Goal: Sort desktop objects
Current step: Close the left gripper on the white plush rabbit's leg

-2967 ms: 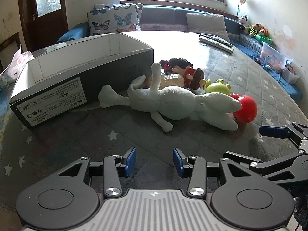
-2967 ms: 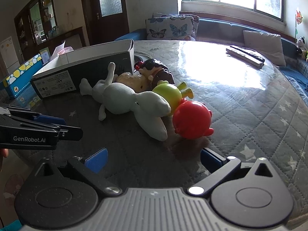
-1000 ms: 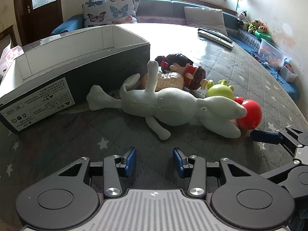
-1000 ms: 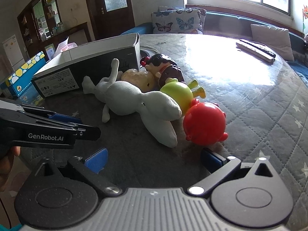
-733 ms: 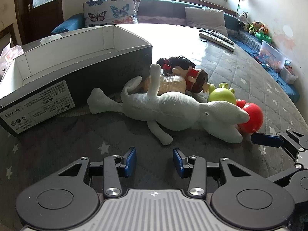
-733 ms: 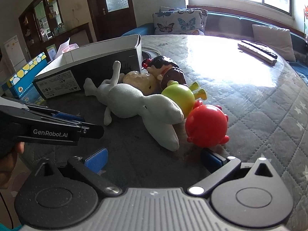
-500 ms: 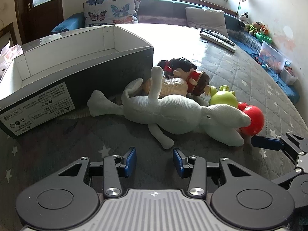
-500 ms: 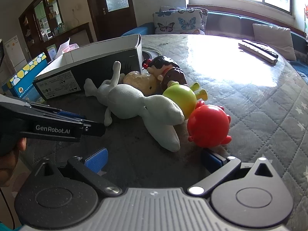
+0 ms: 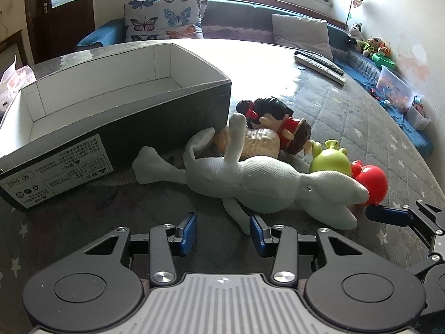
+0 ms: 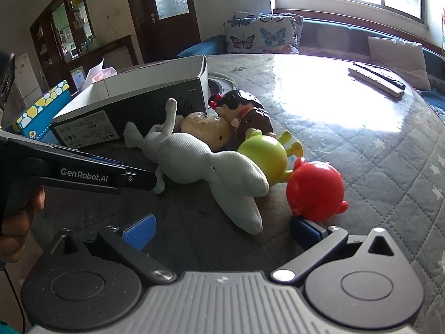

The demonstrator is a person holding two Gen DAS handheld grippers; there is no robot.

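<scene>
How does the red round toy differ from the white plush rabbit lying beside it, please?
The red toy is glossy, round and compact; the white rabbit is matte woven fabric, long and limp, with one leg sticking up. The rabbit is clearly larger. Both lie ungrasped on the quilted table, touching each other.

— Where am I working?
— I see a home living room: butterfly cushions (image 9: 164,22) on a far sofa (image 9: 236,8), remotes (image 9: 319,64), a wooden door (image 10: 164,8), toys far right.

Lying on the table: five toys (image 9: 261,183), one open box (image 9: 116,117), two remotes (image 9: 319,65).
</scene>
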